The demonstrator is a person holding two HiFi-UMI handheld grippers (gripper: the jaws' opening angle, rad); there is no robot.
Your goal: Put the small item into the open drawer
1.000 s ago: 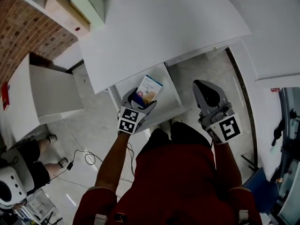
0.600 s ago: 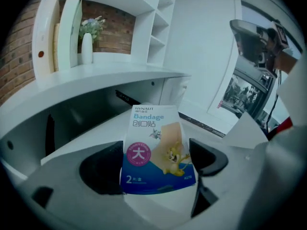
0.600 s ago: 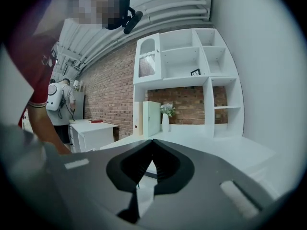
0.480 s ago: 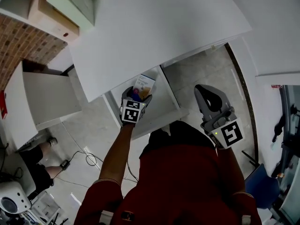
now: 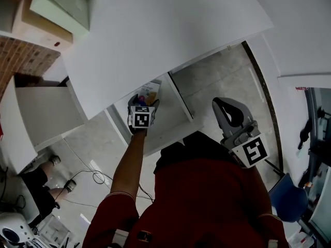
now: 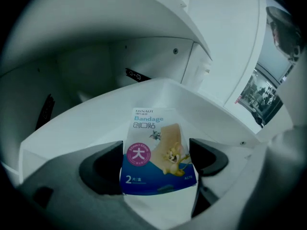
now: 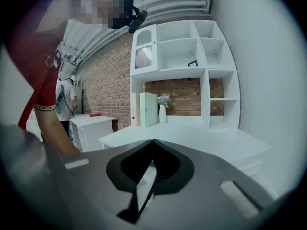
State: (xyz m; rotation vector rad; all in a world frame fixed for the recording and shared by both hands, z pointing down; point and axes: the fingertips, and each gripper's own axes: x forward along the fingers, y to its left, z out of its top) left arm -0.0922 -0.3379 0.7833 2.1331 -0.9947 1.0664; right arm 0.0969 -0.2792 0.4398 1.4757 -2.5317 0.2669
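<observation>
The small item is a blue and white bandage box point(image 6: 156, 152) with a cartoon print. My left gripper point(image 6: 156, 166) is shut on it, one dark finger on each side of its lower half. In the head view, the left gripper point(image 5: 140, 106) holds the bandage box point(image 5: 148, 91) over the open white drawer point(image 5: 178, 125), just under the desk's front edge. The left gripper view shows the drawer's white inside point(image 6: 91, 123) below and beyond the box. My right gripper point(image 5: 231, 111) hangs to the right of the drawer, shut and empty; its tips point(image 7: 152, 143) meet.
The white desk top point(image 5: 155, 30) overhangs the drawer's back. A low white cabinet point(image 5: 44, 112) stands at the left. Boxes point(image 5: 57, 4) sit on the desk's far left. A cable point(image 5: 95, 177) lies on the floor beside another person's leg point(image 5: 31, 190). A blue chair point(image 5: 284, 195) is at the right.
My left gripper has carried the bandage box forward, further over the drawer and nearer the desk edge. The right gripper has barely moved.
</observation>
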